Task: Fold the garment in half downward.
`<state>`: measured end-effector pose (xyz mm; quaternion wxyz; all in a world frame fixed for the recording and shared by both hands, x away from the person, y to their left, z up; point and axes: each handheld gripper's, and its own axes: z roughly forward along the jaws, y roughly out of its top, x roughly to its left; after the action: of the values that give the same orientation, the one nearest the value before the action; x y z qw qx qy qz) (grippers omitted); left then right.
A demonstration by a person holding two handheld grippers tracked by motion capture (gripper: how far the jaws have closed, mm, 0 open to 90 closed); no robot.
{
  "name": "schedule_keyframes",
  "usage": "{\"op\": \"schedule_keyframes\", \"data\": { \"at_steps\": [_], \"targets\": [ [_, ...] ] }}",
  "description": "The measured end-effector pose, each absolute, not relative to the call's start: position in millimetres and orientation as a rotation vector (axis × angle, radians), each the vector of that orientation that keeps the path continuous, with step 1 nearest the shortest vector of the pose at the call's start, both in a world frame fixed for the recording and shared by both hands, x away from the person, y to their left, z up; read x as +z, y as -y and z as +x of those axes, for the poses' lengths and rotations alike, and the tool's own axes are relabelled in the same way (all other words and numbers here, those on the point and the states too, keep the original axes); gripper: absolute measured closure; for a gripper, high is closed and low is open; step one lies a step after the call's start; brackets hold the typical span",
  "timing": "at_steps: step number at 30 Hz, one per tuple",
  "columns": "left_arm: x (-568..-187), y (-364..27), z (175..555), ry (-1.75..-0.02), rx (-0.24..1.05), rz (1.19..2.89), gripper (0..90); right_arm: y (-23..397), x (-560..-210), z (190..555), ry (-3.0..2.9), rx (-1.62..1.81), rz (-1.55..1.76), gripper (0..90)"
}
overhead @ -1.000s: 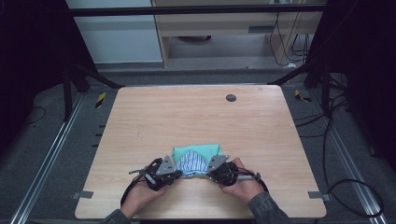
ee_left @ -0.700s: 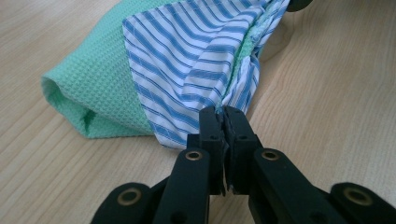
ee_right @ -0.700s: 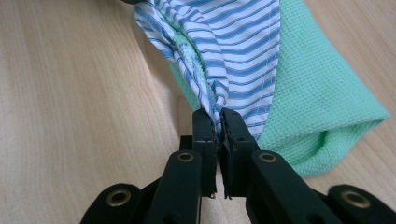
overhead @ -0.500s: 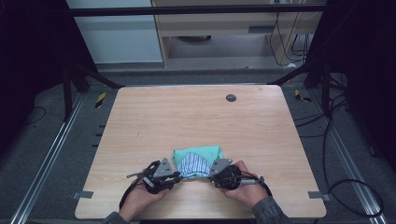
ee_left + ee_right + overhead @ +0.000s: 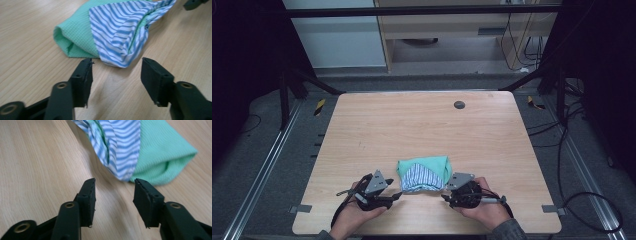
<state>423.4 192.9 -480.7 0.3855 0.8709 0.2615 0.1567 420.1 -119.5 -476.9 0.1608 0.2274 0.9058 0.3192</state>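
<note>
Both grippers let go of the folded cloth; release step.

Left gripper (image 5: 115, 80): jaws apart, just been opening, nothing between them, the striped corner of the folded cloth (image 5: 117, 32) just ahead. Right gripper (image 5: 113, 200): same, jaws parted and just been opening, the cloth's other corner just beyond. The cloth lies on the table (image 5: 422, 130) between the two grippers, near the person's edge. Judged: fold set down; next move calls for backing clear without snagging. Count: one cloth, two grippers, one dark disc (image 5: 459, 104) far beyond the cloth.

Wooden table (image 5: 422, 125); folded green-and-striped cloth (image 5: 424, 172) near its front edge
</note>
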Motion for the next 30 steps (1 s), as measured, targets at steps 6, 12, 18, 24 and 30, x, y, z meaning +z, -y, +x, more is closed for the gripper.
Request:
{"op": "schedule_keyframes", "data": {
  "at_steps": [6,12,18,24,30],
  "targets": [
    [-482,-196,421,-0.685,0.408,2.228,32.3,134,-479,413,-2.576,0.897,0.688,42.2],
    [-484,-200,419,-0.734,0.425,2.218,21.6,148,-478,412,-2.543,0.888,0.761,26.1],
    [-485,-208,420,-0.808,0.433,2.205,13.7,159,-479,419,-2.518,0.861,0.899,13.7],
    [-483,-218,426,-0.858,0.438,2.187,10.9,171,-478,428,-2.489,0.890,0.989,9.9],
    [-485,-230,434,-0.922,0.436,2.166,7.8,182,-480,446,-2.408,0.915,1.096,6.6]
  ]
}}
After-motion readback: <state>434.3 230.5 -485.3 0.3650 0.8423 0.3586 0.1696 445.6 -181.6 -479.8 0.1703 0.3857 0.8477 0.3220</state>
